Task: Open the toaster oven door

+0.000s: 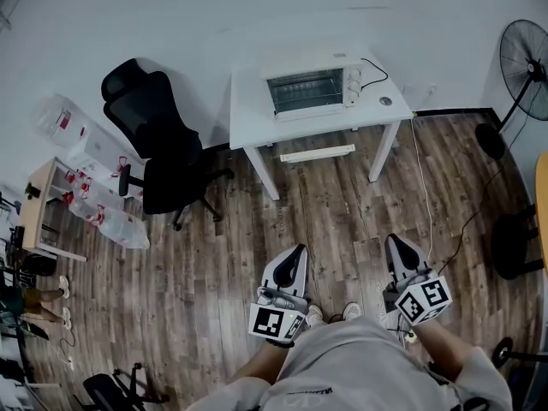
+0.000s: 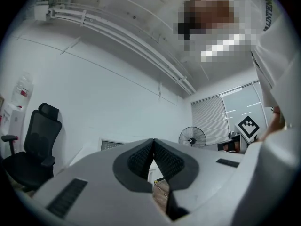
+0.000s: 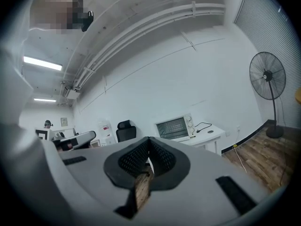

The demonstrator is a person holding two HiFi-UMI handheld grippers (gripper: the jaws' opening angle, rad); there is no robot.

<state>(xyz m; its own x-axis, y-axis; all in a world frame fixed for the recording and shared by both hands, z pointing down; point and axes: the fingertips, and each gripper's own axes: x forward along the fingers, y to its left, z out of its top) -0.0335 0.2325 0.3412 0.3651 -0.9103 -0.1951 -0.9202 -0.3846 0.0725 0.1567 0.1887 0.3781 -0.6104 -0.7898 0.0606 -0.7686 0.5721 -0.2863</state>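
oven (image 1: 312,88) at 12 o'clock on white surface (image 1: 248,118), door shut, rack showing through glass, left tool (image 1: 295,255) and right tool (image 1: 396,245) both pinched together

I face a plain white wall (image 1: 214,15) across a dark wood-plank floor (image 1: 325,221). A white rectangular table (image 1: 248,114) stands against it, a black mesh office chair (image 1: 158,135) to its left, a black pedestal fan (image 1: 527,58) to its right, white strip lights (image 3: 42,63) overhead
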